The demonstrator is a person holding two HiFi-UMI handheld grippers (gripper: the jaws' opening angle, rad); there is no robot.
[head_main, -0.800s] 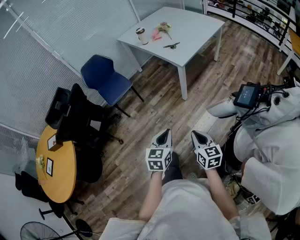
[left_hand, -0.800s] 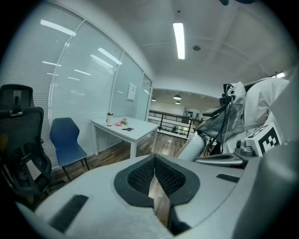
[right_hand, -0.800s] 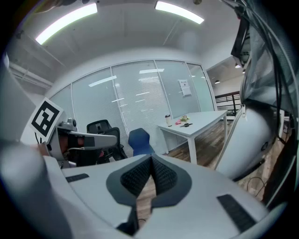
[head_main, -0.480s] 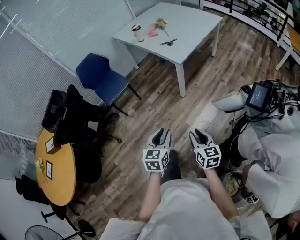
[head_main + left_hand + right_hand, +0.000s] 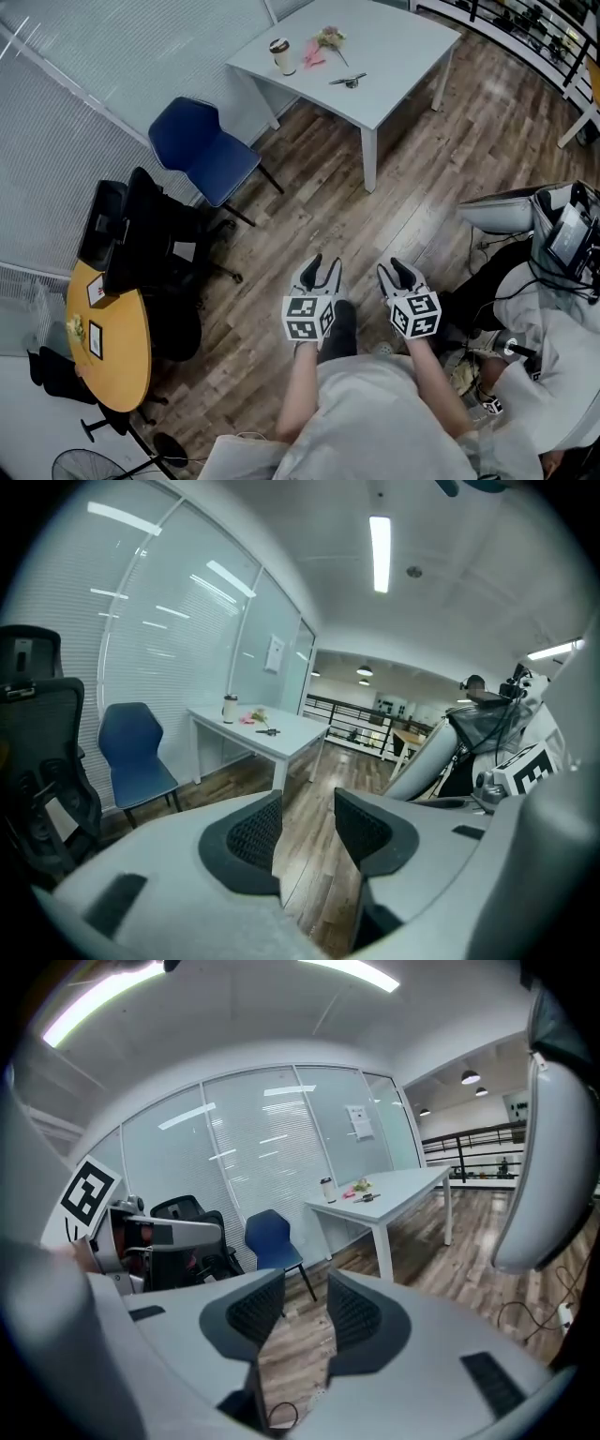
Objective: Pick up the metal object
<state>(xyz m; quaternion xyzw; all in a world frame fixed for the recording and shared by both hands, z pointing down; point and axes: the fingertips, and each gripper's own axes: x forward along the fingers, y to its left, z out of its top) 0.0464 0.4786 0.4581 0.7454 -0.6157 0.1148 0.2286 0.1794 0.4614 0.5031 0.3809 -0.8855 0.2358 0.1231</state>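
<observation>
Far ahead of both tongs, the metal object [image 5: 347, 82] lies flat on a white counter [image 5: 403, 56], close to the edge that faces them and touching nothing else. It is small, dark and slender; its exact shape cannot be made out. Farther back on the same counter and to the left of it stand a lidded cup [image 5: 280, 56] and a pink bundle [image 5: 323, 42], both well apart from the metal object.

Between the counter and the tongs stretches bare wooden floor [image 5: 412, 187]. A blue chair [image 5: 211, 150] stands ahead and to the left of the left tongs [image 5: 323, 268], just beside the counter's near left corner. Nearer and farther left sit a black office chair [image 5: 150, 244] and, beyond it, a round wooden counter [image 5: 117, 347] with a few small items on top.

The left tongs are held at waist height with their jaws spread wide, only floor showing in the gap. The right tongs [image 5: 396, 270], just beside them and parallel, stand with a somewhat narrower gap and likewise grip nothing. To the right of the right tongs is a figure in white clothing [image 5: 553, 337] with a small screen [image 5: 570, 234].
</observation>
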